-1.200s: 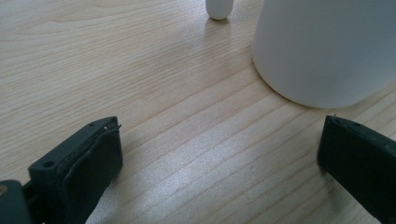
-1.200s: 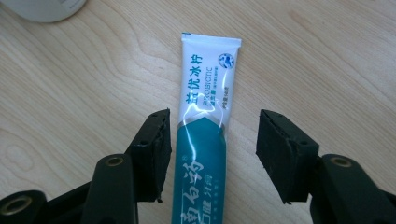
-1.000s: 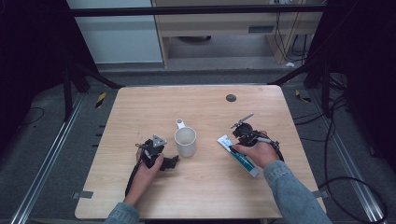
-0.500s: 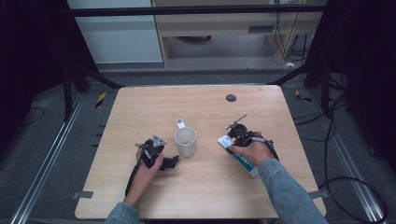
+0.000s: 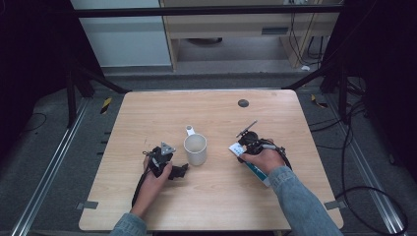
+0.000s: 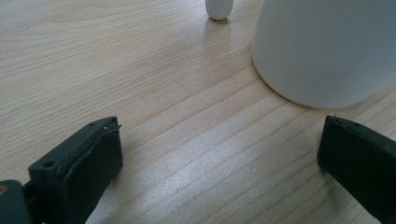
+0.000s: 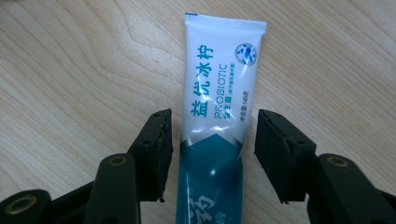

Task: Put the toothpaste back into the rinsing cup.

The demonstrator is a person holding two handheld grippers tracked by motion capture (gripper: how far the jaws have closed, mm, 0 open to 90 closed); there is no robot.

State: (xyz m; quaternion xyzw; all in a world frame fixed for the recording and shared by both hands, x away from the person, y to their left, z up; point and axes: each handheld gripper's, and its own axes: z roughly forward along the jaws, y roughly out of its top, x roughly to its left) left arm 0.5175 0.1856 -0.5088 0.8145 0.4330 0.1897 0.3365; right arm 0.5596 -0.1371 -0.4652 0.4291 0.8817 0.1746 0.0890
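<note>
A white mug [image 5: 195, 149] stands upright mid-table; in the left gripper view it [image 6: 322, 46] is just ahead to the right, its handle [image 6: 218, 8] farther off. My left gripper [image 5: 179, 171] [image 6: 219, 149] rests low on the wood beside the mug, jaws wide open with only bare table between them. A white and teal toothpaste tube [image 5: 258, 173] [image 7: 217, 116] lies flat to the right of the mug. My right gripper [image 5: 244, 151] [image 7: 212, 140] straddles it. Its jaws have just been opening, and a thin gap shows between each pad and the tube.
The light wooden table [image 5: 206, 113] has a dark round grommet [image 5: 243, 103] near its far edge. Black cables [image 5: 364, 191] trail on the floor at the right. Metal rails [image 5: 44, 182] run along the floor at the left.
The right hand has shifted slightly to the left over the tube. The left hand, the mug and the tube have not moved.
</note>
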